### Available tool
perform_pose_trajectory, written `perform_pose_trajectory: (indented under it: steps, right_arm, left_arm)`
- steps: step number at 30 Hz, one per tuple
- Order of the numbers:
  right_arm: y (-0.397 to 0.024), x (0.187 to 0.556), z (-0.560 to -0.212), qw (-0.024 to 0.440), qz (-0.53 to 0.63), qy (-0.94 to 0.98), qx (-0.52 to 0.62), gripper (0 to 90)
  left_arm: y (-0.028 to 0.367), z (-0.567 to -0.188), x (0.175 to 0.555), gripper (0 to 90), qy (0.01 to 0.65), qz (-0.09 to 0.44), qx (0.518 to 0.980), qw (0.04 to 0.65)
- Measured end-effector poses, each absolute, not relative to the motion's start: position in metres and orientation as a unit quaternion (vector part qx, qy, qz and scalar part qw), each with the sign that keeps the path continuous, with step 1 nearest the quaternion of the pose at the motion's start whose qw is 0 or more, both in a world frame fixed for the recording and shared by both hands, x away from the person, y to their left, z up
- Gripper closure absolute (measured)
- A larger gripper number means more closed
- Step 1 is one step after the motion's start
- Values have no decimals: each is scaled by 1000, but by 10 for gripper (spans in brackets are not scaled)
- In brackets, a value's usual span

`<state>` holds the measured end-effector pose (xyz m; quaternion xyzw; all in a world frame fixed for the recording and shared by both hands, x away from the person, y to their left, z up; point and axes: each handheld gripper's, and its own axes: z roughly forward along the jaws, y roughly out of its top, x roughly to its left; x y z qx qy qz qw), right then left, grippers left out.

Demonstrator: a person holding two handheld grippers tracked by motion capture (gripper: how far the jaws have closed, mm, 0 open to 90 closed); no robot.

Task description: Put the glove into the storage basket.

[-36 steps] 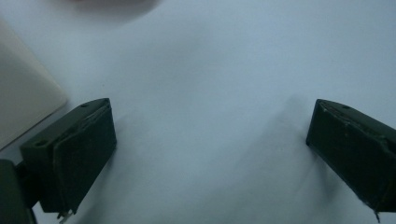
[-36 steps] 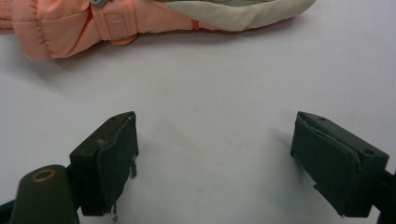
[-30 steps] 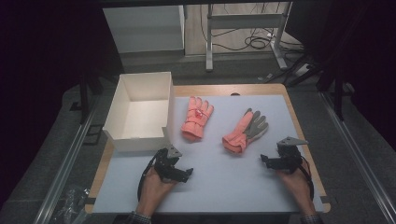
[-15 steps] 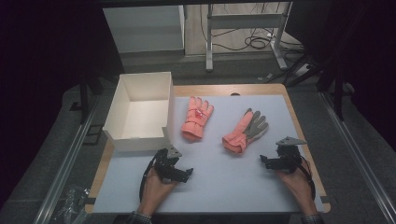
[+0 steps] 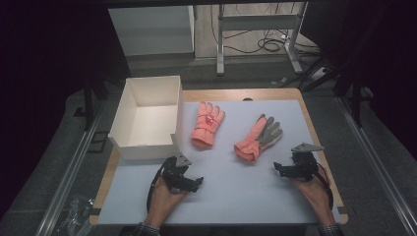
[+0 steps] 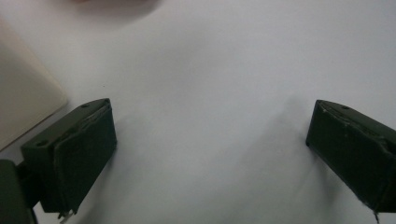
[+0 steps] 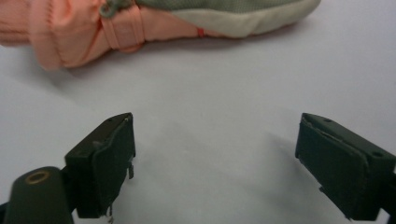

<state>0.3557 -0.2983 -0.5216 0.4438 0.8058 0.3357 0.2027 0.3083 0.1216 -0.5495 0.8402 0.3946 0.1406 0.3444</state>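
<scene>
Tabletop [image 5: 231,201] covered in pale white sheeting is taking up most of the high view, its wooden edge showing along the sides. White open box [image 5: 147,120] is sitting at about ten o'clock on the table, its near wall just beyond the left gripper. Two salmon-pink gloves are lying near the middle: the left glove [image 5: 206,124] at roughly eleven o'clock, fingers pointing to twelve, just beside the box; the right glove [image 5: 258,137] at about one o'clock, grey palm up, fingers pointing toward one o'clock, cuff toward seven.

Left gripper [image 5: 195,183] is resting low at seven o'clock, held in a hand [image 5: 164,199], its jaws standing wide apart over bare sheet in the left gripper view [image 6: 210,154]. Right gripper [image 5: 278,169] is sitting at five o'clock in the other hand [image 5: 312,189], jaws likewise spread with nothing between them [image 7: 215,163], and the right glove's cuff [image 7: 70,32] is lying just ahead at eleven o'clock in that view.
</scene>
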Motion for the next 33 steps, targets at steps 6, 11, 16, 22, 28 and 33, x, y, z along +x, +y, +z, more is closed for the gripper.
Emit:
perform_pose_trajectory:
  steps: [6, 11, 16, 22, 28, 33]
  right_arm:
    - [-297, 362, -508, 188, 356, 804, 438, 207]
    - [-293, 372, -498, 178, 367, 801, 438, 267]
    - [-284, 385, -489, 174, 371, 803, 432, 319]
    - [-270, 402, -481, 178, 373, 804, 428, 413]
    - [-256, 424, -478, 173, 372, 803, 432, 468]
    - [-247, 439, -485, 173, 362, 801, 444, 465]
  left_arm:
    - [122, -550, 308, 18, 395, 141, 840, 345]
    - [122, -550, 308, 18, 395, 141, 840, 345]
    - [122, -550, 308, 18, 395, 141, 840, 345]
    - [122, -550, 308, 18, 395, 141, 840, 345]
    - [122, -550, 308, 18, 395, 141, 840, 345]
    - [122, -550, 308, 18, 395, 141, 839, 345]
